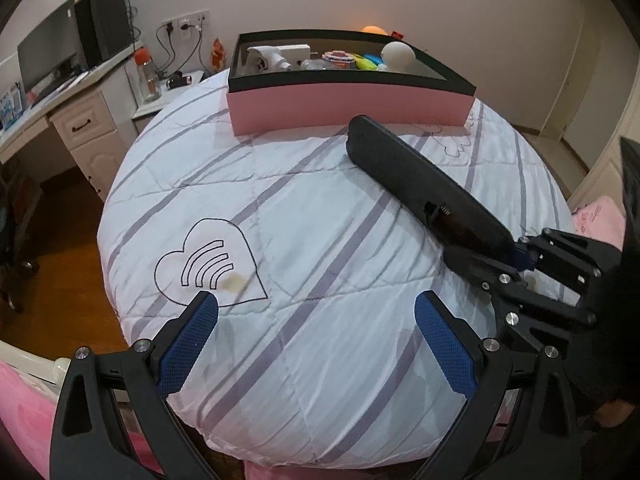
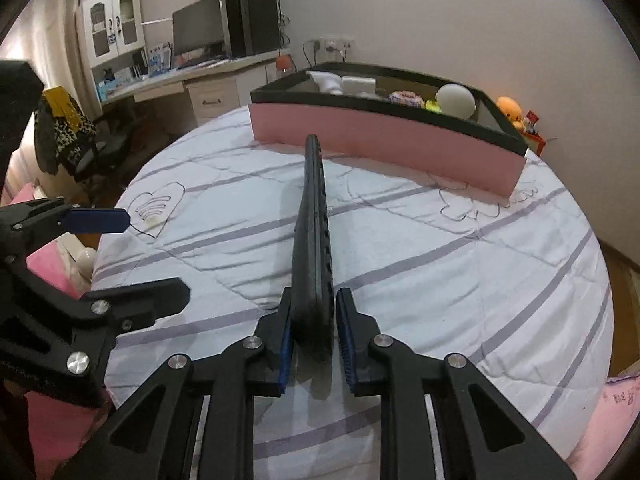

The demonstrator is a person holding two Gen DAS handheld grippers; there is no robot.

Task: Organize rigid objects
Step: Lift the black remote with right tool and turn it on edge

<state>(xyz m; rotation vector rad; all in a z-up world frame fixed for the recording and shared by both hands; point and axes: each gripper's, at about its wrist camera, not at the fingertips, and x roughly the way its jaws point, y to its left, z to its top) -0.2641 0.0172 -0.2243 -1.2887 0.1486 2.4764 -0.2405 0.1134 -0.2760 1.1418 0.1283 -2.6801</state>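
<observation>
A long black remote control (image 1: 416, 176) is held at its near end by my right gripper (image 2: 314, 330), which is shut on it; it also shows edge-on in the right wrist view (image 2: 314, 232). Its far end points at a pink box with a black rim (image 1: 348, 108), also in the right wrist view (image 2: 384, 140). The box holds a white spray bottle (image 1: 266, 58), a white ball (image 1: 398, 54) and several small colourful items. My left gripper (image 1: 316, 318) is open and empty over the white striped quilt (image 1: 320, 264).
A desk with monitor and speakers (image 1: 60, 52) stands at the left, with a bottle (image 1: 148, 76) on a side table. An office chair (image 2: 88, 144) stands by the desk. Pink bedding (image 1: 600, 216) lies at the bed's right edge.
</observation>
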